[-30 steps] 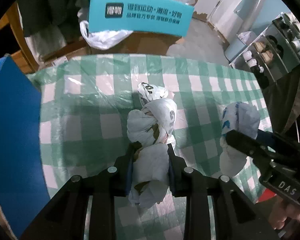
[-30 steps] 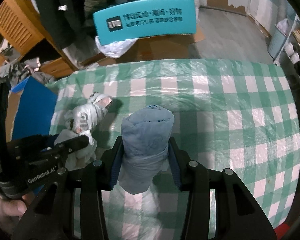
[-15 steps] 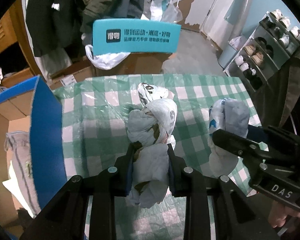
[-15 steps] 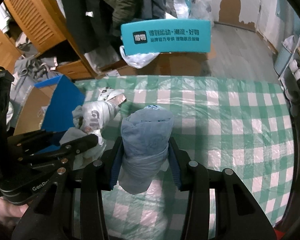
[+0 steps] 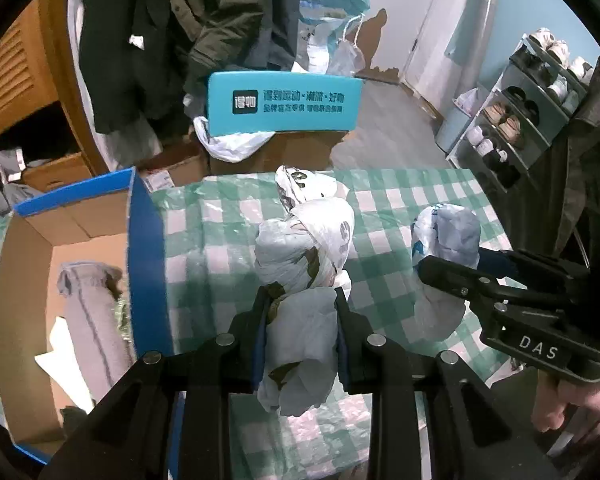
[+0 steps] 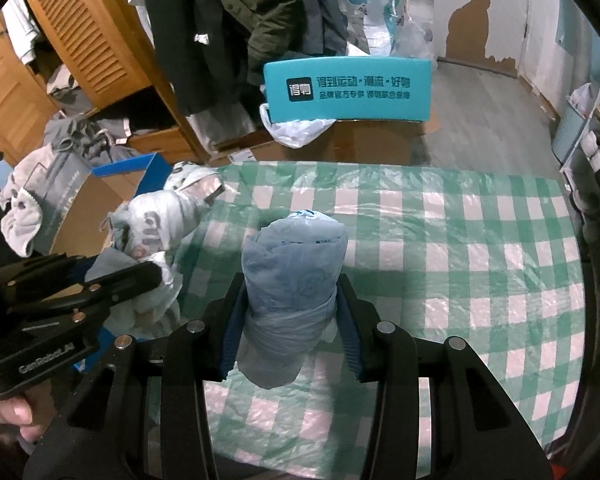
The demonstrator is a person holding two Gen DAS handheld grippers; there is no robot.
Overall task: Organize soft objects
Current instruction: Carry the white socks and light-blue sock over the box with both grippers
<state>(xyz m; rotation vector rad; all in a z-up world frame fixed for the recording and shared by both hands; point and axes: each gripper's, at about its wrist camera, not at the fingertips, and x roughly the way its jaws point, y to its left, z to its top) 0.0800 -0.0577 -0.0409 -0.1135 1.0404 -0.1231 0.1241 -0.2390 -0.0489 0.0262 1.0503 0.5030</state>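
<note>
Left wrist: blue-edged cardboard box (image 5: 140, 240) beside the bundle-holding left hand-held gripper (image 5: 300, 332).

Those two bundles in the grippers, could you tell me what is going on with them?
A person holds a gripper in each hand, both raised above the checked tablecloth. The left gripper is shut on a white knotted bundle, and the right gripper is shut on a rolled blue bundle. A blue-sided cardboard box sits open to the left with a grey rolled item already inside, a likely destination for the bundles.
</note>
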